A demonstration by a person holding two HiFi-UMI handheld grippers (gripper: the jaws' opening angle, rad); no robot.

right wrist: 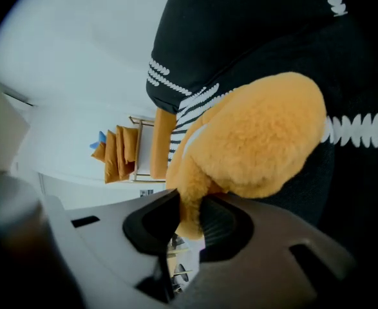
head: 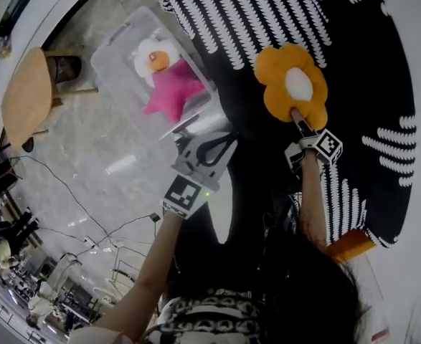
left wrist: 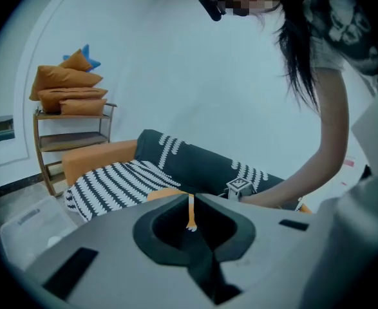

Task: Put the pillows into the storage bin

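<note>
The right gripper is nearly closed, pinching the orange flower pillow by a petal. The left gripper is closed and empty. Next, I judge, the pillow goes into the storage bin to the right gripper's left.

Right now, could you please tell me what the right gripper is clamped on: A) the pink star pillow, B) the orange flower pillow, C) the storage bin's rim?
B: the right gripper pinches a petal of the orange flower pillow; the pink star pillow lies in the storage bin.
</note>
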